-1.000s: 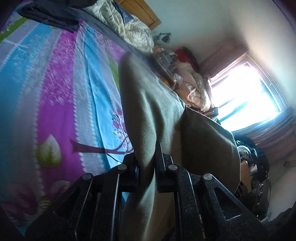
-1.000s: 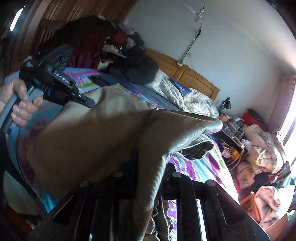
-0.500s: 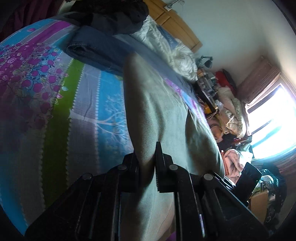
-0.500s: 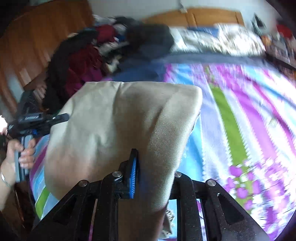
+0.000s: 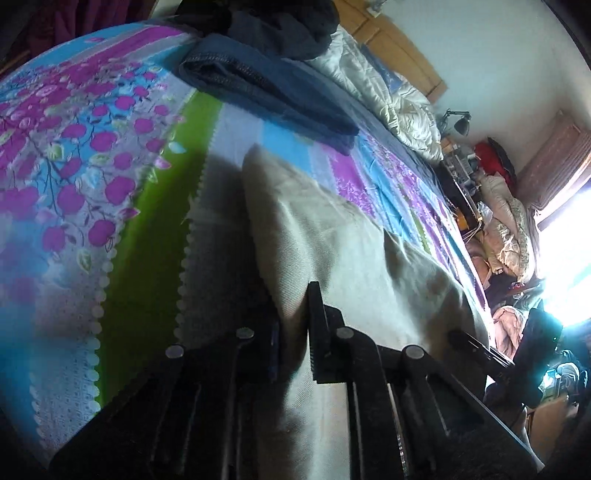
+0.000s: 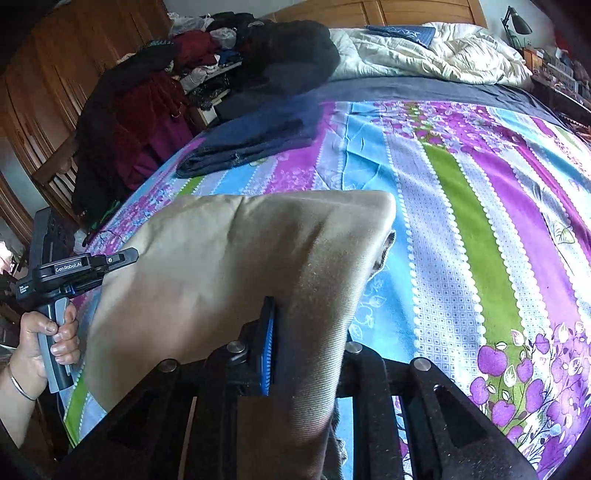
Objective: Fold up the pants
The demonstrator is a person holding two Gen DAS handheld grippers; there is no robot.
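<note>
— How many pants on the bedspread?
— One khaki pair, spread above it, plus one folded navy pile further up.
— The two grippers?
— Left gripper and right gripper each pinch the khaki cloth.

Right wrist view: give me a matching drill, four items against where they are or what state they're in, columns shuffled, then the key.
Items:
1. khaki pants
2. folded navy garment
3. white quilt
4. desk lamp

Place or state:
A. bunched against the wooden headboard
B. top right corner, past the bed
C. clamped in both tongs
D. lying flat on the striped bedsheet, near its far left edge

Pairs: 1-C, 2-D, 3-A, 4-B
</note>
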